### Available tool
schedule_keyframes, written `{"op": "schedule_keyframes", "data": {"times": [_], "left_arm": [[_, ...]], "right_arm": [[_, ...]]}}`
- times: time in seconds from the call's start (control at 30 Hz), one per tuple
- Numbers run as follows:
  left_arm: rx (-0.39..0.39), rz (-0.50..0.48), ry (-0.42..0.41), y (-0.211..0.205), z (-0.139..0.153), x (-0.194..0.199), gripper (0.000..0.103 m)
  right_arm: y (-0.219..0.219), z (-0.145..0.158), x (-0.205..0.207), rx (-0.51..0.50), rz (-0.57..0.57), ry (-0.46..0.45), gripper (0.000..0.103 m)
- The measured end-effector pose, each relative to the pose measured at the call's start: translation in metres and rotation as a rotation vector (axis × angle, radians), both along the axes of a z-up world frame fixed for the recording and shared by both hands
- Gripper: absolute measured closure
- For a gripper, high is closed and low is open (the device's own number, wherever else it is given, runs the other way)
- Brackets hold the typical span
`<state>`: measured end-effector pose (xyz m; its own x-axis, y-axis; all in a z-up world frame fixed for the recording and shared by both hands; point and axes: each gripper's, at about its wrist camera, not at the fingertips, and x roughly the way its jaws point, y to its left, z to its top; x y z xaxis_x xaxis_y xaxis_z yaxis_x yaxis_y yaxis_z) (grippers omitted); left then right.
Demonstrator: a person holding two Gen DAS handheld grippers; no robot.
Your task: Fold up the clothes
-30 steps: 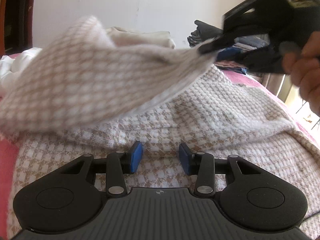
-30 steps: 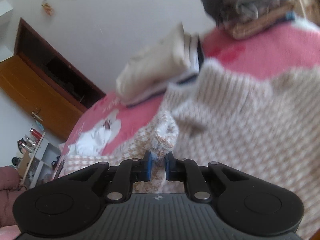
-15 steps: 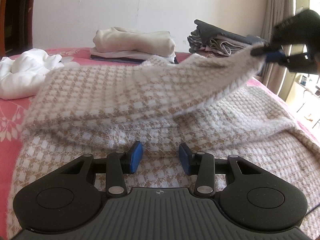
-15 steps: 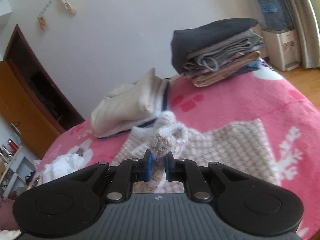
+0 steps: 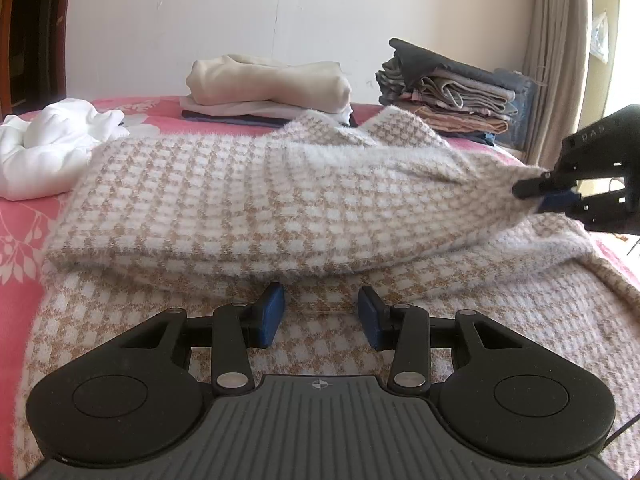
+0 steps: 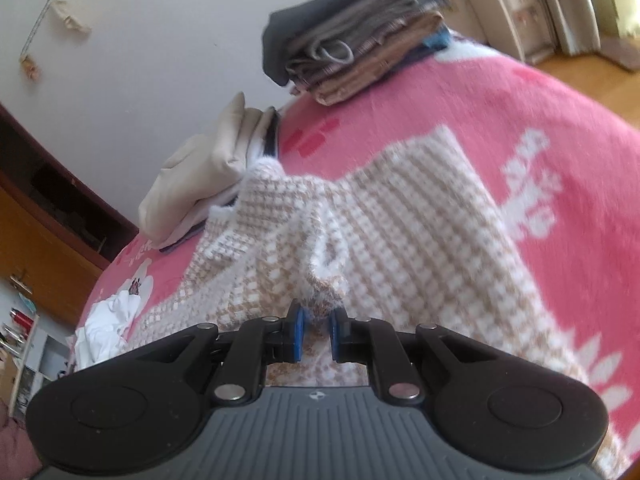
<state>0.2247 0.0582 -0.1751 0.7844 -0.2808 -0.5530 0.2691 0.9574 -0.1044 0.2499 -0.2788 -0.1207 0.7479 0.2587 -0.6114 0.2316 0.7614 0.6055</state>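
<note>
Soft daylight from the right; fisheye-bent edges, right view slightly blurred

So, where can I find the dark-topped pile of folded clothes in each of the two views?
Left wrist view: the dark-topped pile sits upper right, beyond the checked sweater, against the wall.
Right wrist view: the same pile is at top centre, tilted, on the pink bedspread.
Shared landmark: the cream folded stack, just left of it in both.

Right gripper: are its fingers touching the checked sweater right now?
Touching. In the right wrist view the right gripper has its blue fingers pinching a bunched fold of the checked sweater; the left wrist view shows the cloth pulled taut to it.
</note>
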Motion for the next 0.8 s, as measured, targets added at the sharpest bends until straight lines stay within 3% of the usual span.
{"op": "schedule_keyframes", "data": {"times": [0.57,0.8], "left_arm": [[-0.013,0.090,0.079,-0.008,0.007,0.006,0.061],[-0.003,0.094,0.060,-0.010,0.005,0.003,0.061]], "right_arm": [[-0.028,-0.028,0.001,0.301,-0.055,0.097,0.084],[-0.030,-0.032,0.001,0.344,-0.041,0.125,0.079]]}}
